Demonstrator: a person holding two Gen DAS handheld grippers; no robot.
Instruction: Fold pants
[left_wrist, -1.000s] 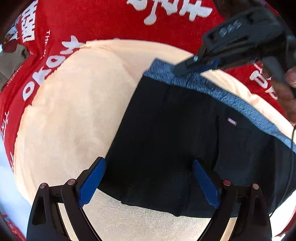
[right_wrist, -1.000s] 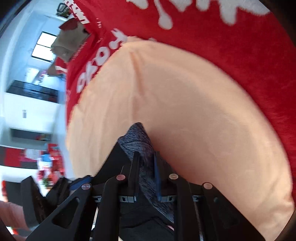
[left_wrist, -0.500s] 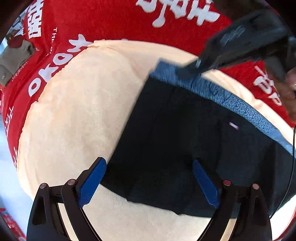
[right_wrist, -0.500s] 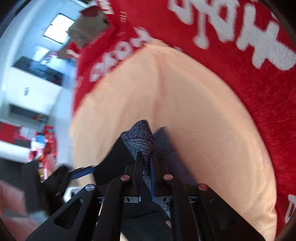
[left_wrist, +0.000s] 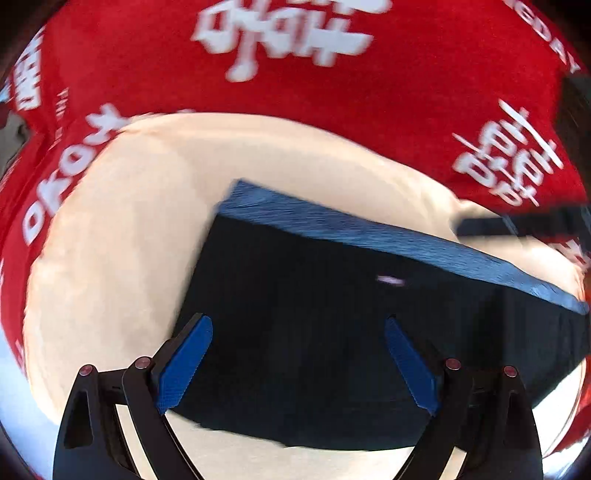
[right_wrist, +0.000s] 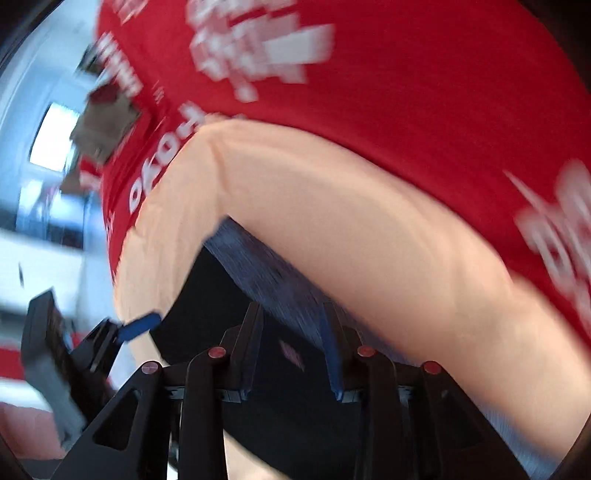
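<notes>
The folded pants (left_wrist: 332, 332) lie flat on the cream cloth (left_wrist: 129, 240). The left gripper (left_wrist: 297, 363) hangs wide open above them. The right gripper (right_wrist: 291, 350), jaws just parted, holds nothing

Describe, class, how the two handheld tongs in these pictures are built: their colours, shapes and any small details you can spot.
Both are matte black plastic. The left tongs have two angular black arms with cut-out windows, blue ribbed pads on their inner faces and small reddish round pins at the joints. The right tongs share that black frame, red pins and blue pad edges. No sleeve or cable shows clearly.
</notes>
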